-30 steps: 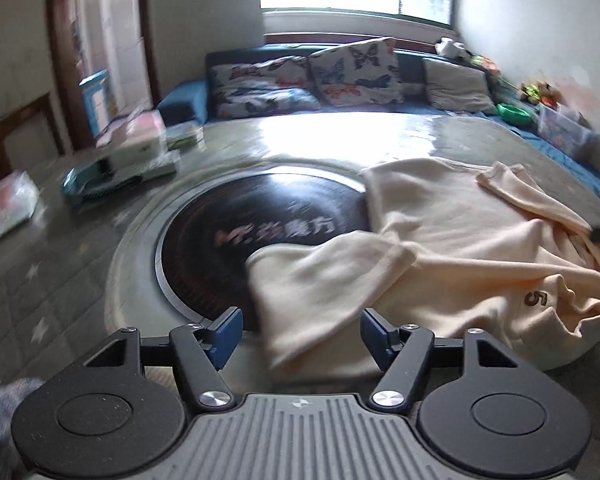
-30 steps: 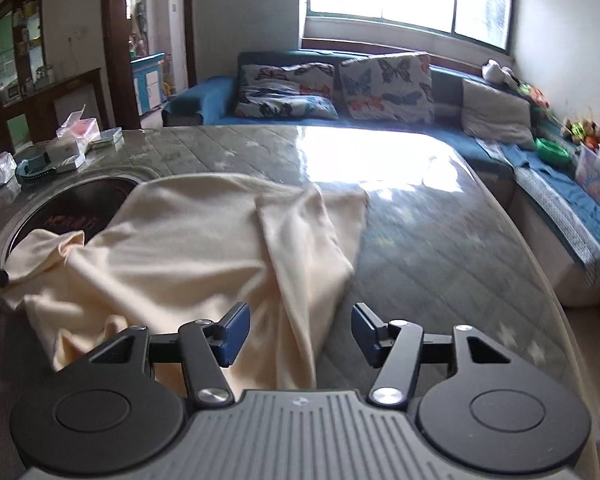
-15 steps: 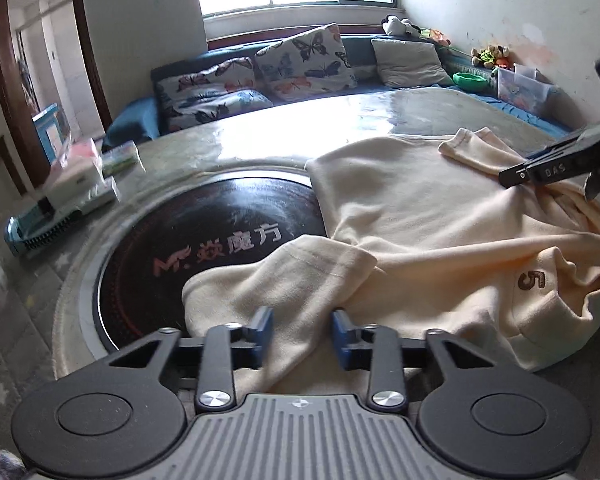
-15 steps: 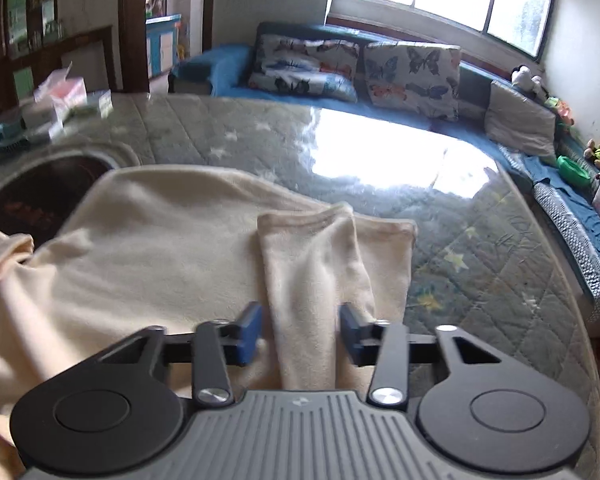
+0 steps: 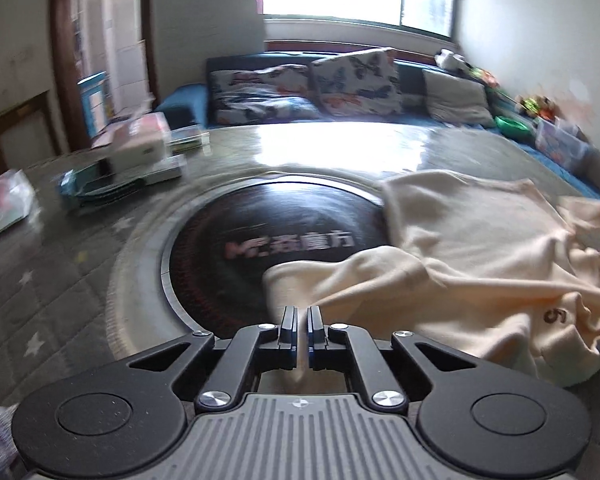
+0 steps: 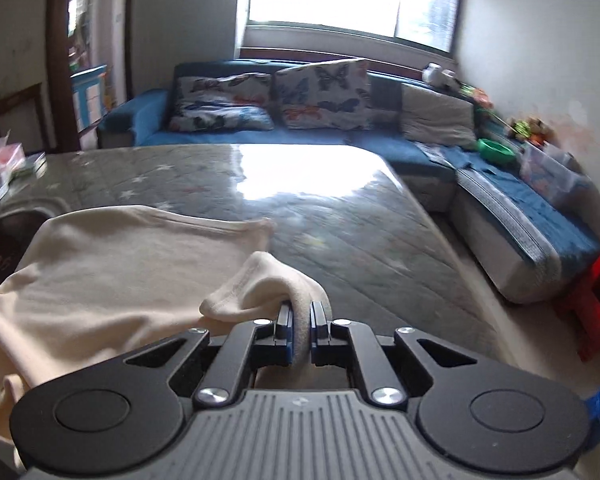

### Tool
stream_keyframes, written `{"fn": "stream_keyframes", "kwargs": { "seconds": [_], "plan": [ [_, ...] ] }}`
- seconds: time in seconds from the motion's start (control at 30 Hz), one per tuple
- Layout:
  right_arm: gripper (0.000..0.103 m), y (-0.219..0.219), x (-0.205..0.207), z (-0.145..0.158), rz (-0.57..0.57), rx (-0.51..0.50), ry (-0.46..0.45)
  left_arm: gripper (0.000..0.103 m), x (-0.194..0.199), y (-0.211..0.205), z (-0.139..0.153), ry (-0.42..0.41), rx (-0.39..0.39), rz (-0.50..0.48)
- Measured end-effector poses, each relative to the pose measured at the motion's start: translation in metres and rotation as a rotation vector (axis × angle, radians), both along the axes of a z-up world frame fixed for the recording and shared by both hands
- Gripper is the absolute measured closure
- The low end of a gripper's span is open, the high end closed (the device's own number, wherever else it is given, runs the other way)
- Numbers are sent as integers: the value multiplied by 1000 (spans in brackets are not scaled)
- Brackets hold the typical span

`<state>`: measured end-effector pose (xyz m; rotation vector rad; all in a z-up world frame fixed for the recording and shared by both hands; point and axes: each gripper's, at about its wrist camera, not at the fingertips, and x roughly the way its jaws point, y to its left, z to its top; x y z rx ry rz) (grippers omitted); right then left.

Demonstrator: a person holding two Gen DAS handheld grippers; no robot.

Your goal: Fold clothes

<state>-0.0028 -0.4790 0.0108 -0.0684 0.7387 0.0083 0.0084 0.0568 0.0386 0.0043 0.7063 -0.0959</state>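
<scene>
The cream fleece sweatshirt [image 5: 480, 248], stitched "5" at 3 o'clock, sprawls across my quilted grey table [image 6: 340, 216]; my left gripper [image 5: 303, 330] and right gripper [image 6: 302, 330], open before, now pinch its sleeves.

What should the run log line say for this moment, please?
phase: grasp sleeves | left gripper: shut on left sleeve | right gripper: shut on right sleeve | cream sweatshirt: unfolded on table
</scene>
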Motion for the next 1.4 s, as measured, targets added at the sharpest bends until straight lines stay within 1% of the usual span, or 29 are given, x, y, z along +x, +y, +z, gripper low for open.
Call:
{"fn": "stream_keyframes", "kwargs": {
  "seconds": [0.2, 0.3, 0.33, 0.37, 0.4, 0.43, 0.47, 0.5, 0.53, 0.57, 0.63, 0.67, 0.7, 0.73, 0.77, 0.8, 0.97, 1.03, 1.07, 1.1, 1.13, 1.23, 1.27, 1.3, 1.33, 1.37, 1.4],
  "plan": [
    [95, -52, -41, 3, -132, 39, -2, 100, -21, 37, 3, 5, -31, 99],
    [91, -68, -55, -3, -187, 45, 13, 99, -31, 48, 1, 31, -22, 121],
    [84, -71, -59, -7, -203, 44, 20, 99, -33, 50, 0, 40, -22, 120],
    [80, -75, -63, -10, -219, 44, 28, 99, -36, 52, 0, 49, -23, 118],
    [80, -77, -66, -10, -229, 40, 27, 99, -38, 53, 0, 57, -22, 115],
    [78, -78, -68, -11, -238, 37, 26, 98, -38, 49, 1, 60, -20, 98],
    [68, -79, -71, -9, -261, 16, 10, 97, -38, 45, 2, 63, -19, 81],
    [64, -79, -72, -7, -268, 4, 0, 97, -39, 38, 4, 60, -18, 54],
    [64, -79, -73, -6, -274, -8, -10, 97, -40, 26, 6, 52, -18, 15],
    [62, -75, -74, -1, -256, -29, -35, 97, -41, 15, 8, 44, -18, -25],
    [56, -67, -73, 5, -223, -24, -55, 92, -43, -7, 12, 28, -20, -103],
    [56, -63, -73, 8, -206, -22, -64, 87, -43, -19, 14, 22, -26, -146],
    [56, -59, -73, 11, -189, -19, -74, 77, -43, -32, 16, 18, -33, -188],
    [56, -52, -72, 13, -153, -7, -71, 70, -42, -44, 17, 13, -37, -224],
    [56, -46, -71, 14, -117, 4, -67, 59, -42, -56, 19, 6, -35, -255],
    [56, -38, -71, 15, -78, 14, -63, 58, -41, -68, 20, -2, -30, -288],
    [57, 2, -71, 19, 121, 79, -33, 58, -35, -117, 23, -30, -18, -462],
    [58, 14, -72, 20, 188, 99, -21, 58, -30, -132, 19, -32, 2, -502],
    [58, 25, -73, 20, 248, 121, -2, 58, -28, -138, 16, -29, 7, -519],
    [60, 32, -75, 20, 283, 133, 10, 59, -25, -142, 12, -20, 12, -530],
    [65, 38, -76, 20, 317, 145, 22, 59, -23, -145, 9, -9, 16, -543],
    [66, 56, -82, 22, 405, 157, 37, 60, -22, -151, -3, 28, 38, -593],
    [66, 62, -85, 22, 441, 156, 42, 63, -22, -152, -6, 35, 46, -598],
    [67, 66, -85, 22, 457, 151, 45, 71, -22, -154, -9, 42, 53, -603],
    [67, 69, -86, 21, 473, 146, 47, 76, -21, -154, -11, 48, 53, -602],
    [67, 77, -87, 18, 502, 133, 56, 83, -22, -154, -12, 54, 49, -594],
    [67, 79, -87, 16, 511, 129, 59, 85, -22, -153, -12, 53, 41, -587]
  ]
}}
